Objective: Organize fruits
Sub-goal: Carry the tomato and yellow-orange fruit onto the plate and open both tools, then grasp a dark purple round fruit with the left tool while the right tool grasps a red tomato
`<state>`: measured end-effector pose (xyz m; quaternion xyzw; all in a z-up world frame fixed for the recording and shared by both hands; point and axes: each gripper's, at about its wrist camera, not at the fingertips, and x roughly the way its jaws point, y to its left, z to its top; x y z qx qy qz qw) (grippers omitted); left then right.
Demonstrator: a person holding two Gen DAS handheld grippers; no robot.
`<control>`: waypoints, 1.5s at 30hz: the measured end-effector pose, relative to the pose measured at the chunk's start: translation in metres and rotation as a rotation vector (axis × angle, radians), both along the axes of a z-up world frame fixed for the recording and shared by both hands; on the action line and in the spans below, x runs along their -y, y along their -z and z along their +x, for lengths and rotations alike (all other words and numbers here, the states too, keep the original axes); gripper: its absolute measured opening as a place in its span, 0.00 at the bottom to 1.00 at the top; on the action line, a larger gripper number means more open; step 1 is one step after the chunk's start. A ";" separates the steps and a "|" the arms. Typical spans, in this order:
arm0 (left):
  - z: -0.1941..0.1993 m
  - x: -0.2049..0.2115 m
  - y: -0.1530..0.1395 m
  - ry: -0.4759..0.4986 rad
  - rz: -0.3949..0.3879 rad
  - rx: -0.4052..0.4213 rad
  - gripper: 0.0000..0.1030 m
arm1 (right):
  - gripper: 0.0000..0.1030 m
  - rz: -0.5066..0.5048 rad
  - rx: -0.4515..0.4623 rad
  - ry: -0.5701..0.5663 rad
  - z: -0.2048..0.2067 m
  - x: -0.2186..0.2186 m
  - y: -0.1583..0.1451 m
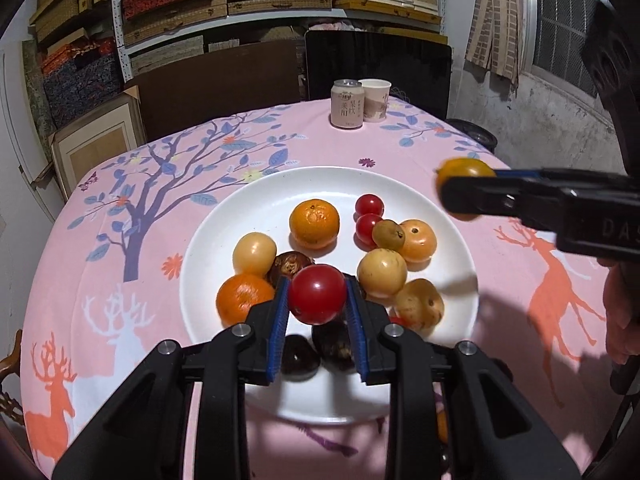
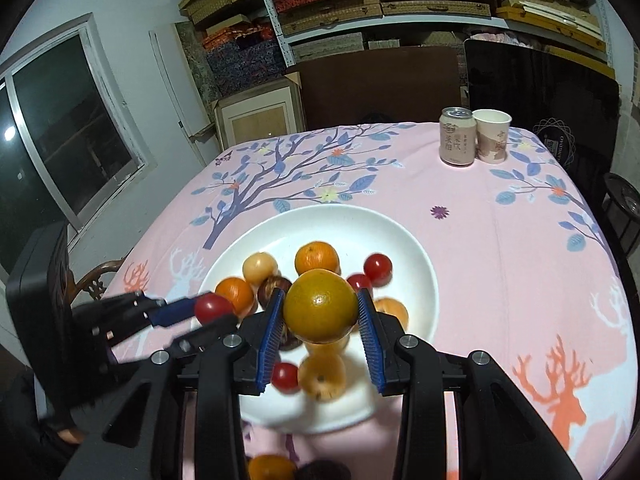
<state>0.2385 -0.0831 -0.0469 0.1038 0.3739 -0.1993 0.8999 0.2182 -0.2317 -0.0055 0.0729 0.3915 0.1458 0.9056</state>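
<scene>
The left gripper (image 1: 318,300) is clamped on a red cherry tomato (image 1: 317,299), the blue pads pressing it from either side so it hangs clear above the white plate (image 1: 240,208) rather than resting in it. The right gripper (image 2: 320,312) is closed the same way on a yellow-orange citrus fruit (image 2: 320,305), wider than the tomato, so its jaws stand further apart. Both grippers tilt downward over the plate, which suits lowering a fruit among the others without knocking them.

Just beneath and beyond the left jaws lie two dark chestnut-like fruits (image 1: 316,350), a mandarin (image 1: 245,300) to the left, pale yellow fruits (image 1: 382,272) to the right, and farther out another mandarin (image 1: 314,223) and two small tomatoes (image 1: 369,216). The fruits look roughly clustered by kind, so each held piece is probably headed for its own group.

Well beyond the plate, on the pink patterned tablecloth (image 1: 520,300), a drink can (image 1: 347,103) and paper cup (image 1: 374,100) stand side by side, out of the way.
</scene>
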 end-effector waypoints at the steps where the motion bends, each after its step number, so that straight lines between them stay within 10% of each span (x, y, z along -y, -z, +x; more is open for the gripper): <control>1: 0.005 0.003 0.003 0.003 0.007 -0.008 0.26 | 0.36 0.003 -0.005 0.000 0.008 -0.004 0.002; 8: 0.012 -0.002 0.010 -0.032 -0.020 -0.004 0.53 | 0.56 0.013 -0.013 -0.006 0.032 -0.015 0.011; 18: -0.052 -0.026 0.018 0.028 -0.027 -0.039 0.59 | 0.57 0.027 -0.037 0.015 -0.051 0.013 0.027; 25: -0.106 -0.022 0.039 0.112 0.006 -0.078 0.59 | 0.58 0.098 -0.044 0.028 -0.123 0.031 0.051; 32: -0.123 -0.007 0.043 0.144 0.004 -0.083 0.33 | 0.58 0.157 -0.077 0.063 -0.155 0.041 0.065; 45: -0.131 0.012 0.054 0.162 0.018 -0.082 0.32 | 0.58 0.178 -0.107 0.055 -0.172 0.044 0.076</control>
